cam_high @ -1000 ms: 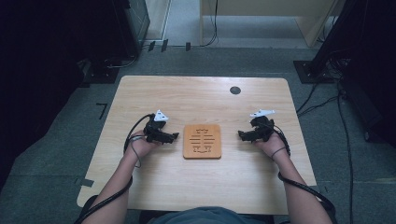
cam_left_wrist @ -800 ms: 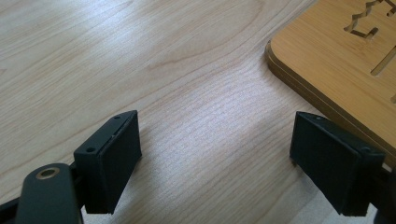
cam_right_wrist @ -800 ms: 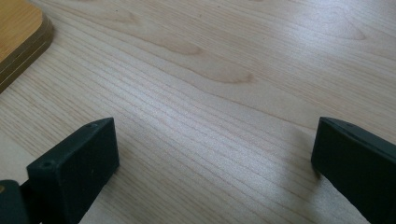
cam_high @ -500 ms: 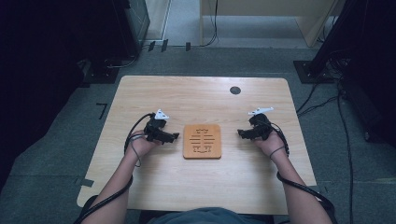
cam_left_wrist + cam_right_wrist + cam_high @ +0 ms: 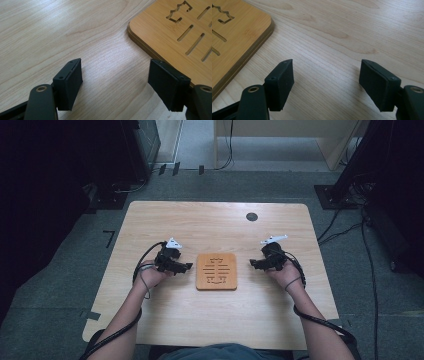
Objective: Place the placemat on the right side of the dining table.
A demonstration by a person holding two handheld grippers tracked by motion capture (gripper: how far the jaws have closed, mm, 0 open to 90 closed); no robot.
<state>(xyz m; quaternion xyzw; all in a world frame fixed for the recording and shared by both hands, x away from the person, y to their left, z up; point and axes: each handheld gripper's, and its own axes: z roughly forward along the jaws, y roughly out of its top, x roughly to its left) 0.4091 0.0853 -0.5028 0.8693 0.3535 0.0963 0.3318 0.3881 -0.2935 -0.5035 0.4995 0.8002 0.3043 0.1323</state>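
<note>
Two tools flank a slotted bamboo trivet [image 5: 216, 271] mid-surface [image 5: 200, 222].
Left tool [image 5: 187, 266] and right tool [image 5: 253, 265], just closing, stand apart, empty; the flat, probably slippery trivet could skid if nudged one-sidedly.

A light wooden table [image 5: 200, 320] with round corners stands on a grey floor [image 5: 60, 285]. A flat, square wooden board [image 5: 216, 271] with cut-out slots lies flat near the middle of the table. A small dark round spot [image 5: 252, 216] sits in the tabletop near the far edge.
</note>
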